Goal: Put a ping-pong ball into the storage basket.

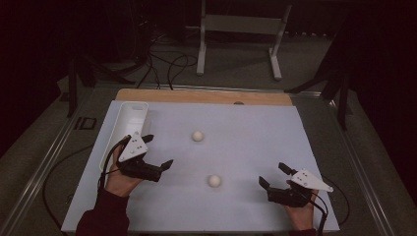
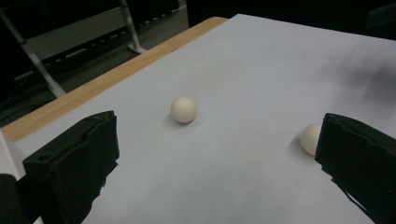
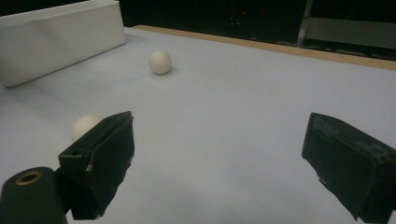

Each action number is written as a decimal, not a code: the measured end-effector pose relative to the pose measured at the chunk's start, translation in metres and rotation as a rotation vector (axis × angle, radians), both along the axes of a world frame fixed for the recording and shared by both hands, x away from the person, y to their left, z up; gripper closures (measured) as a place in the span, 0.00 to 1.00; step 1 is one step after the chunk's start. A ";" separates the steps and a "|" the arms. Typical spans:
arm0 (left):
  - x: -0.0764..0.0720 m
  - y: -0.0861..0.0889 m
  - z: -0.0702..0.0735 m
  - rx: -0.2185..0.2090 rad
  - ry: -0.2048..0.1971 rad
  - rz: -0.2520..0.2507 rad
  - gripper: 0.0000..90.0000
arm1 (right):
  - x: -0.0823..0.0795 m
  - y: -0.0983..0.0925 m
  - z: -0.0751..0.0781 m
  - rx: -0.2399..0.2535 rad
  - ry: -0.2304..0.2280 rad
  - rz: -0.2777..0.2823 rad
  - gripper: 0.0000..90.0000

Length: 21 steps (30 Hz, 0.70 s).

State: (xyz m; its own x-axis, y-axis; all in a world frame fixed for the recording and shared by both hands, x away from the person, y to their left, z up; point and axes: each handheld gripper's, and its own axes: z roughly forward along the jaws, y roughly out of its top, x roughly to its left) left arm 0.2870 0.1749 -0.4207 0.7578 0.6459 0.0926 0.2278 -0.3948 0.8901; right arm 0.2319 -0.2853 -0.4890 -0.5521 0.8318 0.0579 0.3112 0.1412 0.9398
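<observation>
Balls (image 1: 214,181) and (image 1: 197,135) sit apart on the white table (image 1: 255,147), the nearer at three o'clock of the left gripper (image 1: 158,152), both grippers (image 1: 274,176) spread wide, grasping nothing.

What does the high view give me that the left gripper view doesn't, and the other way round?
The high view alone takes in the long white plastic tray at the sheet's left edge, both hands, the left gripper and the right gripper, each with jaws apart. The left gripper view alone gives a close look along its own black jaws, with the nearer ball half hidden behind one. Both share the two small cream balls, farther and nearer, the white sheet and the wooden table edge.
</observation>
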 end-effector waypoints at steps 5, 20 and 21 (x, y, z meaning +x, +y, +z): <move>0.004 -0.008 0.002 0.011 -0.001 -0.027 0.00 | 0.000 -0.001 0.000 0.001 -0.002 -0.004 0.10; 0.011 -0.022 0.000 0.008 0.004 -0.065 0.00 | -0.001 -0.001 0.000 0.005 -0.004 -0.008 0.10; 0.011 -0.023 0.000 0.009 0.002 -0.068 0.00 | -0.001 -0.001 0.000 0.006 -0.004 -0.006 0.10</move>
State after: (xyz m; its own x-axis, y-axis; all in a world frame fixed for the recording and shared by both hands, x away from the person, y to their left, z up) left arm 0.2983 0.1520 -0.4208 0.8002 0.5919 0.0967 0.2018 -0.4175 0.8860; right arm 0.2311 -0.2862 -0.4890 -0.5472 0.8349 0.0602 0.3082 0.1341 0.9418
